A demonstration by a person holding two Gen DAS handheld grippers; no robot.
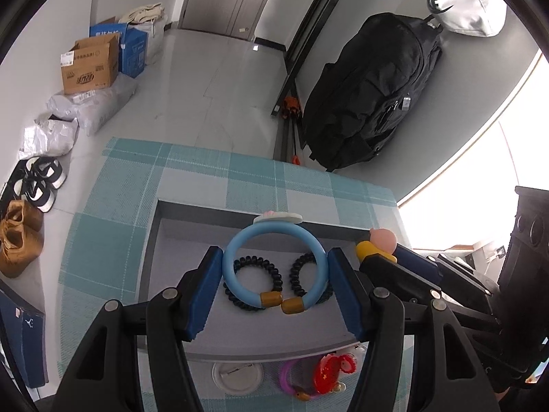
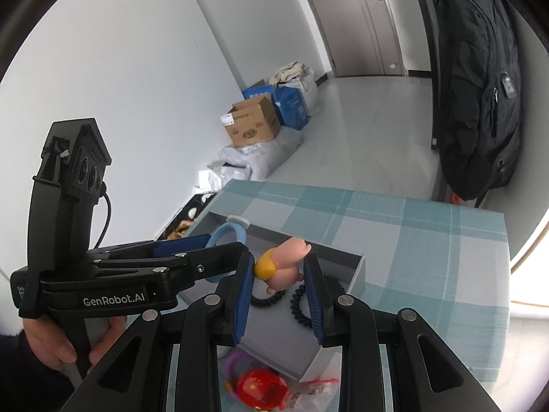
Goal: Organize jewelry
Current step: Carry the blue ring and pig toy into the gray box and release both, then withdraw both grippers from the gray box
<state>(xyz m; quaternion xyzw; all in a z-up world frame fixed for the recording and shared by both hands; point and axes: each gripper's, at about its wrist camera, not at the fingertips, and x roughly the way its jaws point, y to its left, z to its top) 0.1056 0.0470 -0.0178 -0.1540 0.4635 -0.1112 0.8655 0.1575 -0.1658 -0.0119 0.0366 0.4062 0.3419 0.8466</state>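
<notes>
**Holding a bangle and a toy over the gray tray**

Gripping with both claws, you have each load above the gray tray (image 1: 161,240), which sits on the checked cloth (image 1: 113,206).

Your left claw (image 1: 274,261) is closed on the blue bangle (image 1: 236,250): the blue pads (image 1: 206,285) press its sides at 9 and 3 o'clock, and its two brown end caps (image 1: 271,298) point to 6 o'clock. A white disc (image 1: 278,219) tops the bangle at 12 o'clock.

Your right claw (image 2: 278,267) is closed on a pink figure with a yellow band (image 2: 286,261), pinched between its pads. In the left view this figure appears at 3 o'clock from the bangle, near the tray's far right corner.

Two black spiral hair ties (image 1: 254,281) lie side by side on the tray floor, beneath the bangle.

Outside the tray's near wall, at 6 o'clock, a white round badge (image 1: 236,374), a purple ring (image 1: 286,374) and a red ornament (image 1: 331,372) lie on the cloth.
</notes>
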